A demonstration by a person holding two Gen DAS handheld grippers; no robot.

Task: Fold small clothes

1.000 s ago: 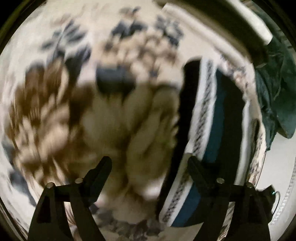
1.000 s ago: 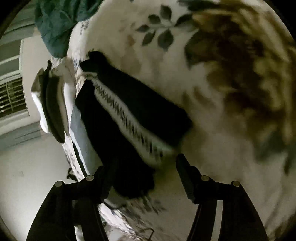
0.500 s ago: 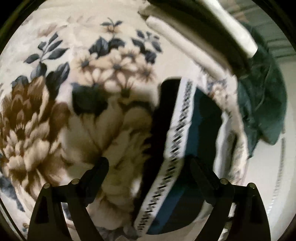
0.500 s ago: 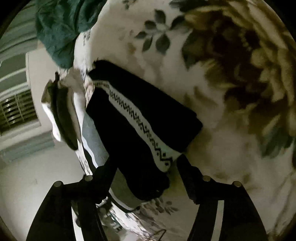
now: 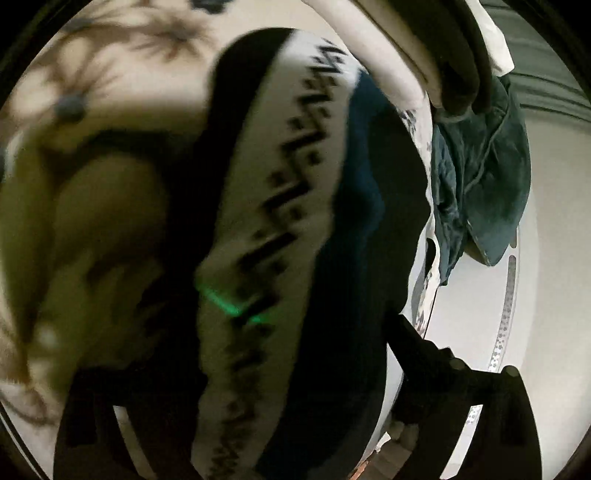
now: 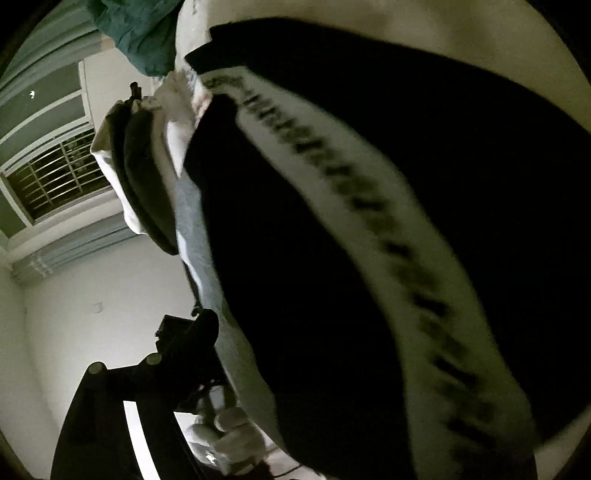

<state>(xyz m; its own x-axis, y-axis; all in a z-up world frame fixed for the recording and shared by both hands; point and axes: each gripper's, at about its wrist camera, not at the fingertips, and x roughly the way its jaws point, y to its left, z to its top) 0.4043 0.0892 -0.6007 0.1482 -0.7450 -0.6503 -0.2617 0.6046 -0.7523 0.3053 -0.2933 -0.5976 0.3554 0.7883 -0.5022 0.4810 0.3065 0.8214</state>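
Note:
A folded dark garment [image 5: 369,221] with a white zigzag band lies on the floral bedspread [image 5: 122,85], close up and blurred in both views. In the left wrist view my left gripper [image 5: 251,354] is low over it. Its jaws are opening, the garment's near end sits between the fingers [image 5: 424,354], and no pad presses on it. In the right wrist view the same garment [image 6: 295,240] fills the frame. My right gripper [image 6: 303,332] is opening too. Only its left finger [image 6: 188,347] shows, and cloth hides the other.
A crumpled green cloth [image 5: 480,166] hangs at the bed's far edge, also seen as green cloth [image 6: 140,33] at top left. Folded pale and dark items [image 6: 140,177] are stacked beside the garment. A barred window [image 6: 55,177] and a gloved hand [image 6: 229,439] show.
Both grippers dropped toward the folded garment, which now fills each view. The right jaws spread much wider, and the left jaws opened a little more.

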